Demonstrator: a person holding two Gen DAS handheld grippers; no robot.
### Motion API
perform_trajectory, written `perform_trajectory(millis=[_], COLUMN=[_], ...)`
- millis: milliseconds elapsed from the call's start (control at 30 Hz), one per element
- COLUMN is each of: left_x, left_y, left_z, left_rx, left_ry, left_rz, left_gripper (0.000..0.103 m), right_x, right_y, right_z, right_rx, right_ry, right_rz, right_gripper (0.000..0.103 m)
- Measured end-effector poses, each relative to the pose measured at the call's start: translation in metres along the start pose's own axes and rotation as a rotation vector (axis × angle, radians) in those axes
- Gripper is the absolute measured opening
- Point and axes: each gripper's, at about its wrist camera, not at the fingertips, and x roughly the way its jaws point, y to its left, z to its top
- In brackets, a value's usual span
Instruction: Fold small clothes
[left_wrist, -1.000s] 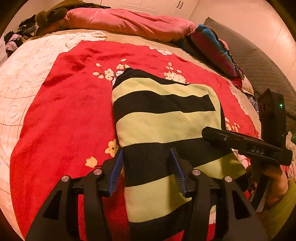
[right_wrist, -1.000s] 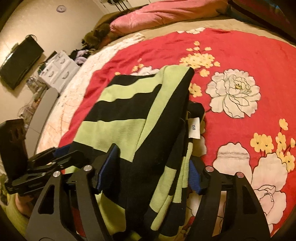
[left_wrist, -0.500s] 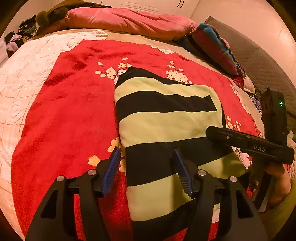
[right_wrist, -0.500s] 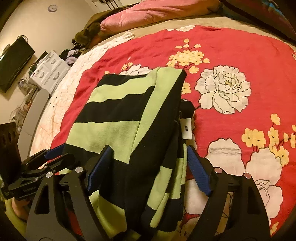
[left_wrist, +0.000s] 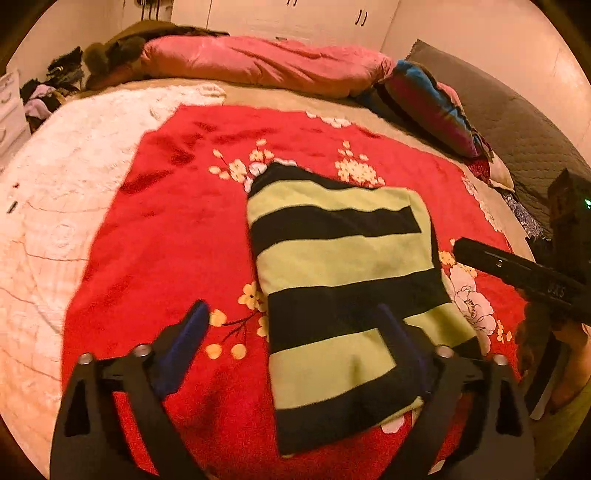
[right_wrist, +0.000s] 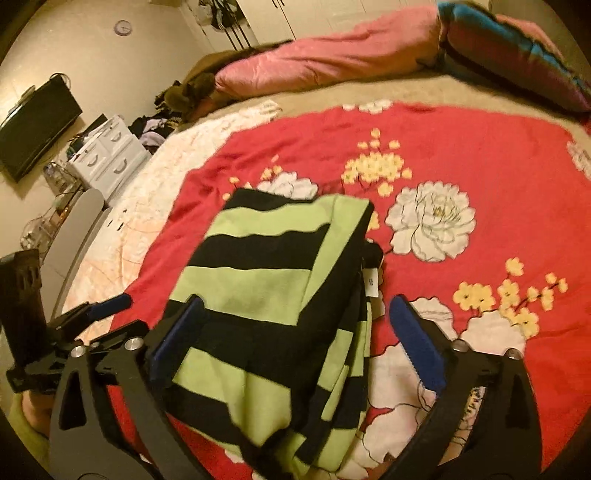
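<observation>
A folded green-and-black striped garment (left_wrist: 343, 266) lies flat on a red floral blanket (left_wrist: 177, 236) on the bed; it also shows in the right wrist view (right_wrist: 266, 295). My left gripper (left_wrist: 295, 328) is open and empty, held above the garment's near left edge, its right finger over the cloth. My right gripper (right_wrist: 295, 321) is open and empty above the garment's near end, with a white size tag (right_wrist: 371, 282) at the right edge. The right gripper's body (left_wrist: 524, 277) shows right of the garment in the left wrist view.
A pink duvet (left_wrist: 266, 62) and a striped pillow (left_wrist: 432, 107) lie at the head of the bed. A white quilt (left_wrist: 74, 155) covers the bed's left side. White drawers (right_wrist: 107, 155) and a wall TV (right_wrist: 33, 125) stand beyond the bed.
Both grippers have opened wider and pulled back and up from the garment. The garment stays folded on the blanket.
</observation>
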Motion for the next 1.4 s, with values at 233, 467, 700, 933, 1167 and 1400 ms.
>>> perform_trajectory(millis=[233, 467, 700, 933, 1167, 1400], left_x=[-0.042, -0.066, -0.084, -0.096, -0.103, -0.106], left_y=[-0.008, -0.013, -0.019, -0.023, -0.027, -0.031], left_z=[-0.003, -0.008, -0.016, -0.022, -0.034, -0.056], left_rx=[0.027, 0.040, 0.050, 0.055, 0.051, 0.058], left_ry=[-0.078, -0.111, -0.134, -0.151, -0.157, -0.153], left_rz=[0.027, 0.050, 0.059, 0.060, 0.055, 0.077], left_gripper=[0.099, 0.099, 0.099, 0.099, 0.099, 0.099], right_x=[-0.046, -0.076, -0.091, -0.101, -0.107, -0.113], right_y=[0.021, 0.036, 0.044, 0.046, 0.049, 0.051], right_z=[-0.007, -0.013, -0.021, -0.030, -0.044, -0.064], right_rx=[-0.074, -0.101, -0.114, -0.107, -0.112, -0.107], right_ry=[-0.114, -0.172, -0.197, -0.212, -0.206, -0.213], right_rz=[-0.026, -0.043, -0.062, -0.073, -0.079, -0.100], right_gripper=[0.094, 0.094, 0.094, 0.094, 0.094, 0.094])
